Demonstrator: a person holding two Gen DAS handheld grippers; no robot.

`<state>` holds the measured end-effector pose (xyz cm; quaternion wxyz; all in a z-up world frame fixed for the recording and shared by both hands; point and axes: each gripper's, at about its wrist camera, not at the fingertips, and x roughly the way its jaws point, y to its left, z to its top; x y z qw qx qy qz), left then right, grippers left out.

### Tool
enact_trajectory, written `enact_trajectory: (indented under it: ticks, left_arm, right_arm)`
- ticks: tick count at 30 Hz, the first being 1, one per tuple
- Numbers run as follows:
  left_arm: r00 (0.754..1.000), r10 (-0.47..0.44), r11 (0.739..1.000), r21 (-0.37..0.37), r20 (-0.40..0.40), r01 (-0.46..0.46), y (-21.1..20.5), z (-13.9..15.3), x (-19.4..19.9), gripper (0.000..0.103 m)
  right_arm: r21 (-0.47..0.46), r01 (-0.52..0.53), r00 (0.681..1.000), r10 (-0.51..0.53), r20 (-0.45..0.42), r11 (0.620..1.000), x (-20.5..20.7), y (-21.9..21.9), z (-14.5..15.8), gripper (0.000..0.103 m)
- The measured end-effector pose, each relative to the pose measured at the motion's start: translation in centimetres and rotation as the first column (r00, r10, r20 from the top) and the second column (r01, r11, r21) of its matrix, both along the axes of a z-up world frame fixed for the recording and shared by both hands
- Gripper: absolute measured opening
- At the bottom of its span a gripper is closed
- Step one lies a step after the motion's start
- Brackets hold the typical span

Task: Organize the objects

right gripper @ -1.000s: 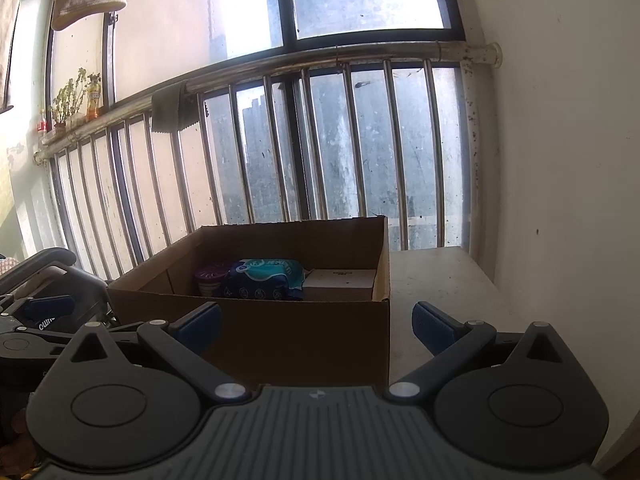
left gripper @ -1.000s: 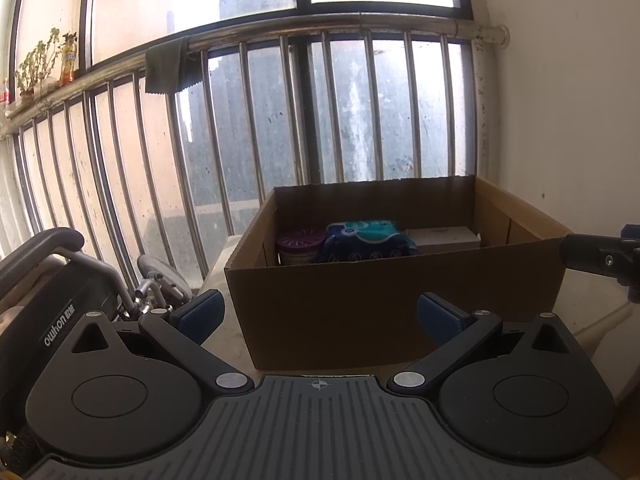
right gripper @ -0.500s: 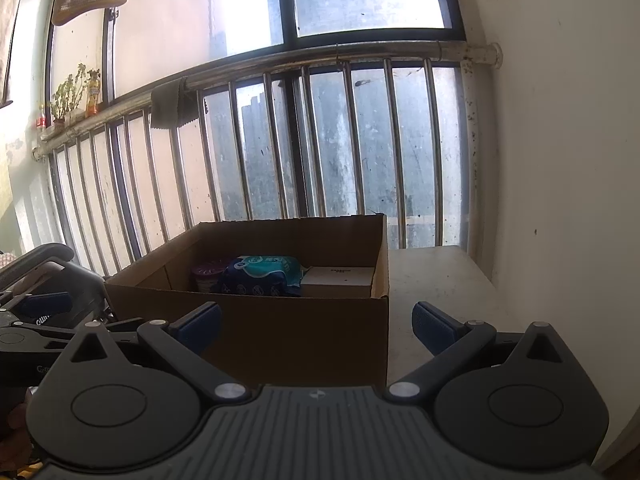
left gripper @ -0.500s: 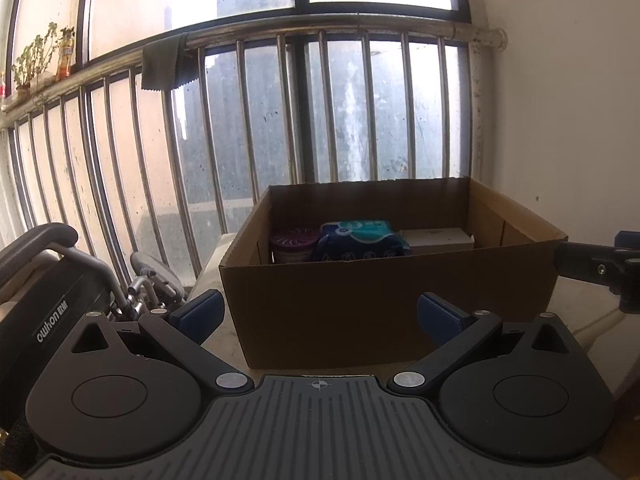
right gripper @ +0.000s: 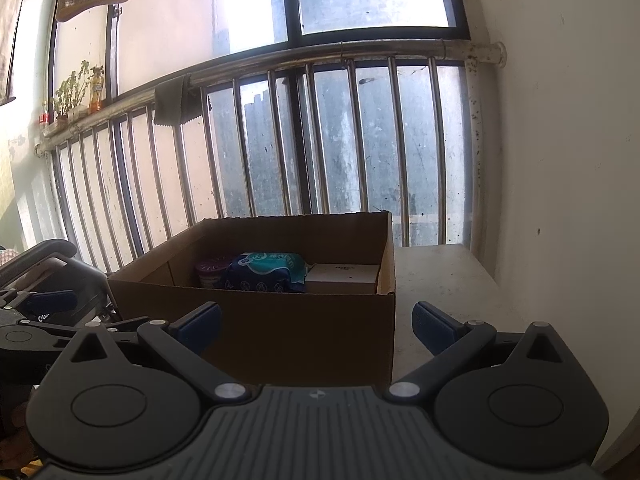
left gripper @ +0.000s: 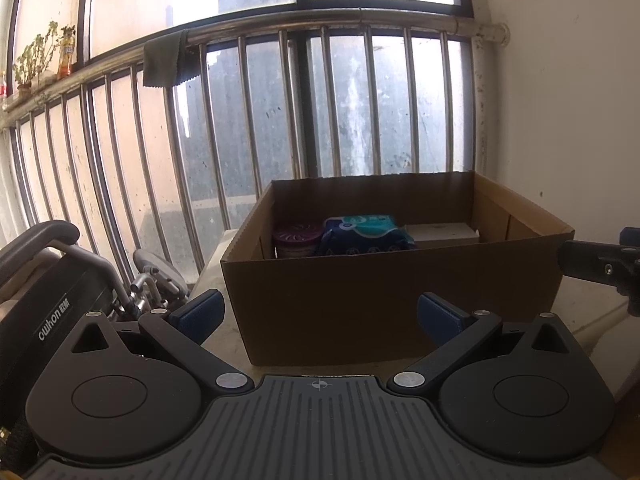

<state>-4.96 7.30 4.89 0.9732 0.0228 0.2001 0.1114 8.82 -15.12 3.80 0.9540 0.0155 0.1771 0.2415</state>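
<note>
Left wrist view: the cardboard box (left gripper: 394,276) is seen nearly head-on, w/ its right inner wall exposed. The right gripper (left gripper: 600,266) is seen only as a dark part at the right edge, beside the box's right front corner; its fingers are not shown here. A black case (left gripper: 52,316) w/ white lettering and a chrome lever (left gripper: 154,276) are seen at left, just beside the box.

Right wrist view: the box (right gripper: 280,320) is seen from its right side, w/ bare table top (right gripper: 440,276) exposed between box and wall (right gripper: 560,160). The left gripper (right gripper: 48,312) is seen at the left edge, low, near the box's left front corner.

Both sets of tongs are spread wide and nothing is held: left gripper (left gripper: 318,316), right gripper (right gripper: 316,326). In each view the box front is framed between the blue pads (left gripper: 200,314).

Surroundings: a barred railing (left gripper: 320,100) stands behind the box, w/ a dark cloth (left gripper: 166,60) draped over the top rail. Potted plants (right gripper: 74,92) are set on the ledge at far left.

Box condition: open top, brown, corrugated, upright on the table. Along its far wall are lined up, left to right: a purple-lidded tub (left gripper: 298,238), a blue-and-teal soft pack (left gripper: 364,234), a flat white carton (left gripper: 444,234). Pack is touching both neighbours. Lower parts of all 3 are hidden by the front wall.
</note>
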Motion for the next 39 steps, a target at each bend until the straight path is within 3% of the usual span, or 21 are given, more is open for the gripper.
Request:
enact_trajectory:
  ticks: [39]
  left_arm:
    - [1.0, 0.01, 1.0, 0.009, -0.01, -0.01, 0.12, -0.28, 0.18, 0.103]
  right_arm:
    - [0.001, -0.012, 1.0, 0.012, 0.007, 1.0, -0.22, 0.03, 0.37, 0.103]
